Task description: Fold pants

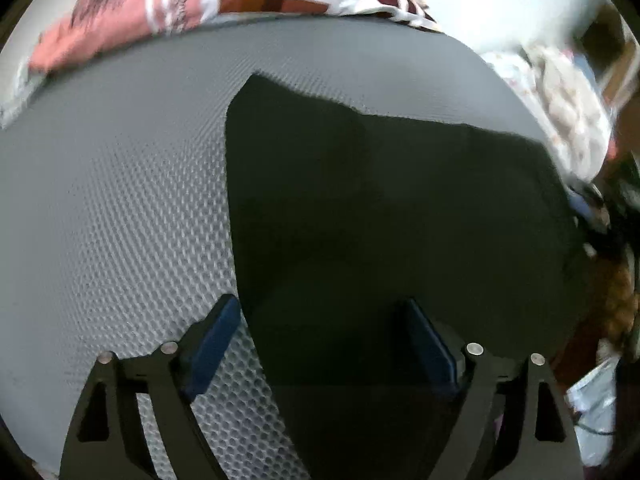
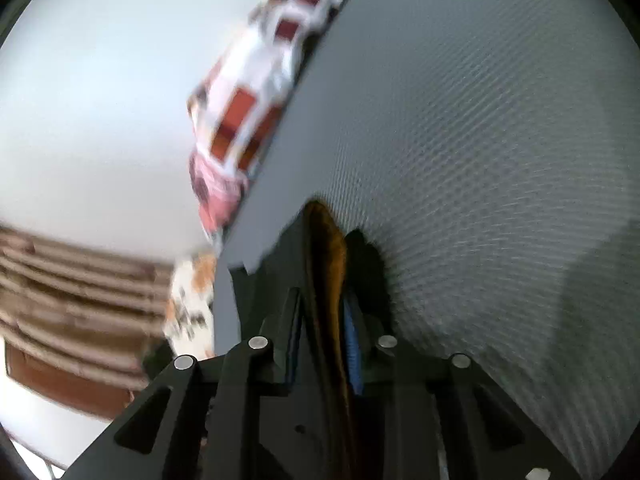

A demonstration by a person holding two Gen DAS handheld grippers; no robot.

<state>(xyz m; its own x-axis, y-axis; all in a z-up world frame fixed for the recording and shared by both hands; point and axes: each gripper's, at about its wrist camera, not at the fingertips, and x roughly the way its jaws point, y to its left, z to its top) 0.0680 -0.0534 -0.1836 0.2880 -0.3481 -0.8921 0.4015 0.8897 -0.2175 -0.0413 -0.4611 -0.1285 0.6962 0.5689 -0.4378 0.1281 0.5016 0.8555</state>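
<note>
Left gripper (image 1: pixel 324 340) hangs over the pants (image 1: pixel 380 208), jaws wide apart, nothing held. Right gripper (image 2: pixel 324 312), tilted, is clamped tight onto a fold of pants (image 2: pixel 326 240) above the mat (image 2: pixel 480 140).

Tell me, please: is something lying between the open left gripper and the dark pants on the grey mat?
Nothing visible. The left gripper is open right over the pants, with only the mat beside them.

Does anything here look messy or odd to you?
Mostly no. The dark pants lie on the grey mat, but their far edge is uneven. The right gripper pinches a bunched fold; the left gripper hangs open.
</note>
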